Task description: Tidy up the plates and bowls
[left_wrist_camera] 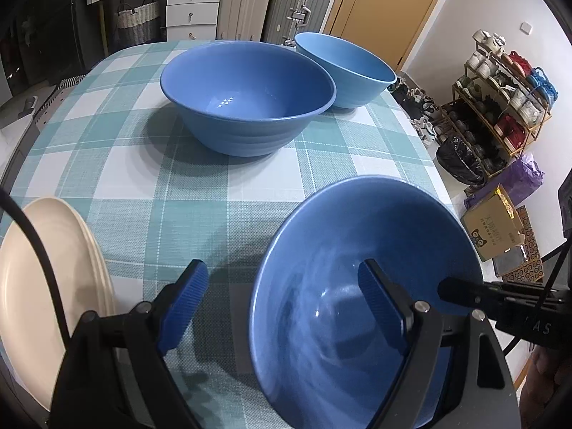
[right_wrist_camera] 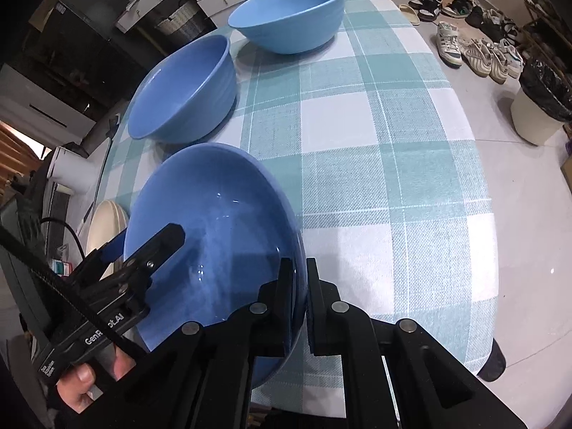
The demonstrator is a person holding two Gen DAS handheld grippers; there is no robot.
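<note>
A dark blue bowl [left_wrist_camera: 343,286] [right_wrist_camera: 221,236] is held above the checked table near its front. My right gripper [right_wrist_camera: 300,286] is shut on this bowl's right rim. My left gripper [left_wrist_camera: 282,286] is open; its right finger [left_wrist_camera: 379,304] is inside the bowl, its left finger [left_wrist_camera: 186,300] outside, over the rim. A large blue bowl [left_wrist_camera: 246,100] [right_wrist_camera: 186,89] stands mid-table. A lighter blue bowl [left_wrist_camera: 346,68] [right_wrist_camera: 293,14] stands behind it. Cream plates [left_wrist_camera: 46,286] [right_wrist_camera: 103,228] are stacked at the left edge.
The table [left_wrist_camera: 143,178] [right_wrist_camera: 375,143] has a teal and white checked cloth. Beyond its right edge the floor holds shoes [right_wrist_camera: 475,50], a bin [right_wrist_camera: 540,107], a shoe rack [left_wrist_camera: 500,100] and a cardboard box [left_wrist_camera: 493,225]. Drawers and a suitcase [left_wrist_camera: 300,3] stand behind.
</note>
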